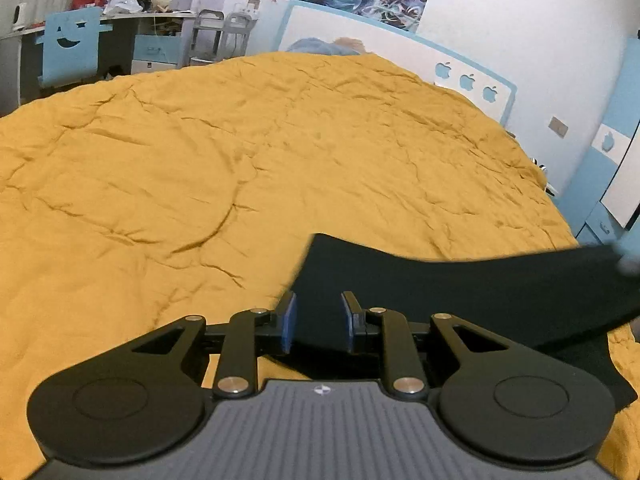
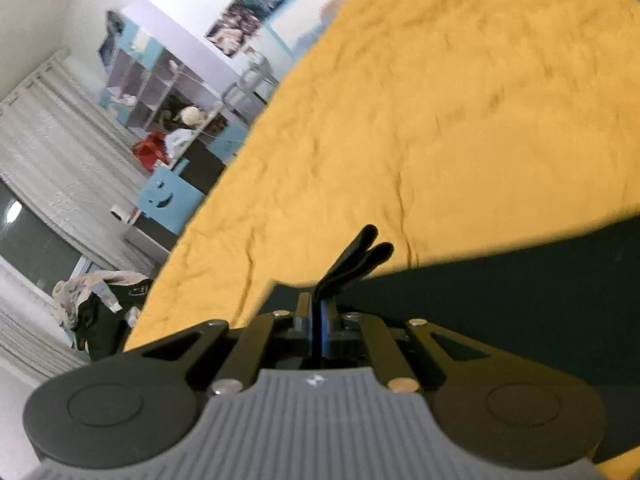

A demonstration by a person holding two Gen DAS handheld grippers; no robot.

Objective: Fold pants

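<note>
the pants (image 1: 460, 292) are a dark strip lying across the near part of the quilt (image 1: 240, 160), long axis running roughly sideways in the left wrist view, from between the left gripper's fingers off toward the right edge of the picture. the far edge of the cloth curves up to a corner just ahead of that gripper. more dark cloth sits lower right, under the gripper body.

left gripper (image 1: 318, 322) has its jaws a bit apart, a narrow gap, with the pants lying in between. can't tell if the blue pads (image 1: 289, 322) actually press on the cloth, looks like there's slack.

right gripper (image 2: 319, 320) is clamped tight on the pants (image 2: 520, 300), pads pressed together with a folded bit of dark cloth sticking up and forward out of the tips. in that view the pants stretch off to the right, and the whole scene is tilted and a bit blurry.

room to move: the quilt is wide open ahead, just wrinkles, nothing on it besides the pants. the headboard (image 1: 400, 44) is well back.

around the bed: a blue chair (image 1: 70, 46) and a cluttered desk (image 1: 132, 16) on the far left, shelves (image 2: 160, 80) and curtains (image 2: 52, 152) in the right wrist view, plus a pile of clothes (image 2: 100, 304) on the floor beside the bed edge. none of it is near the pants.
</note>
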